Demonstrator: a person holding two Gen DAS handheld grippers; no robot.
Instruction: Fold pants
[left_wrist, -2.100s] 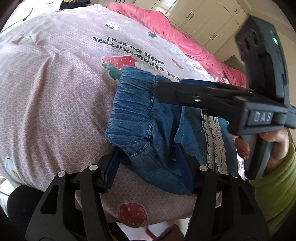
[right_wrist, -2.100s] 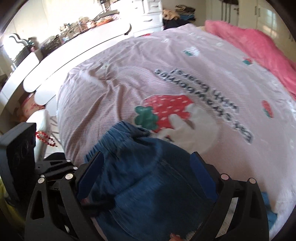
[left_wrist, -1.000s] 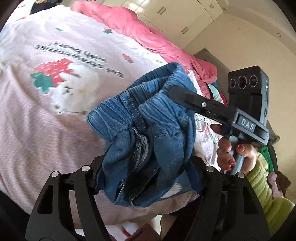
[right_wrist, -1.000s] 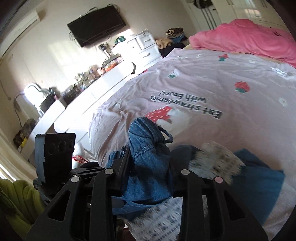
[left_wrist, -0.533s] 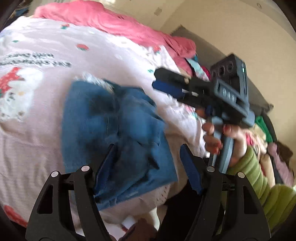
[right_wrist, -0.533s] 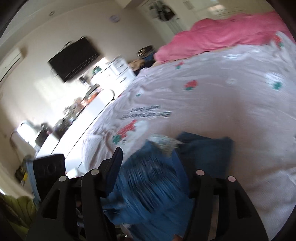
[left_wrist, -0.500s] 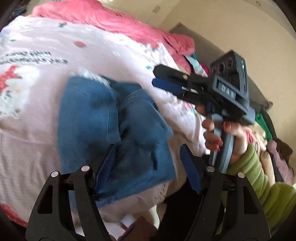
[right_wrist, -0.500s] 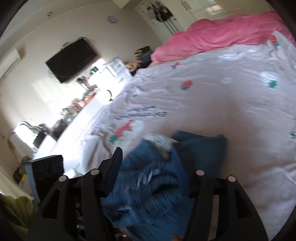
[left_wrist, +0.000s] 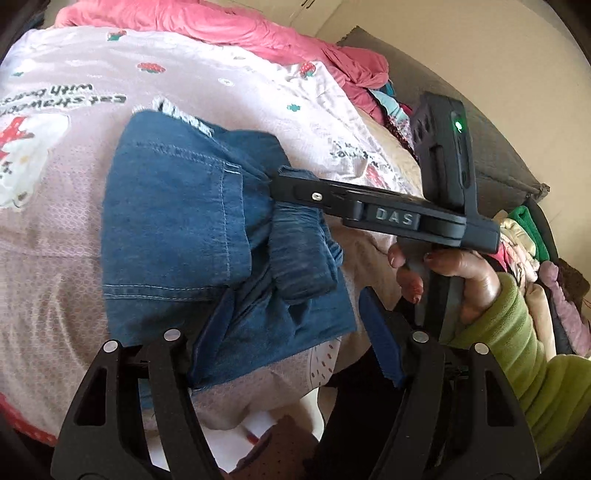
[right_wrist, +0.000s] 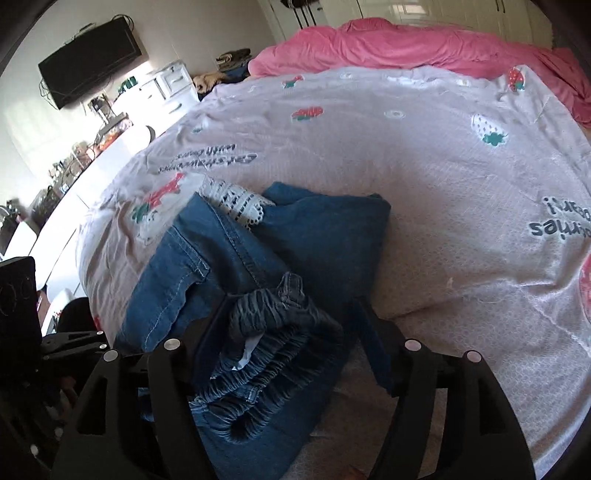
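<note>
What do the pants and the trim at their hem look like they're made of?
Pants: denim by the look, blue woven cloth with pale contrast stitching and a gathered elastic waistband. Hem trim: white openwork lace or crochet, probably cotton; too small to tell which.

I note the pants are matt blue denim, pale-stitched, with a gathered elastic waistband and white lace trim. The bedspread is soft, matt printed cloth; the pink blanket looks plush. Both grippers, left and right, are matt black plastic with blue pads.
</note>
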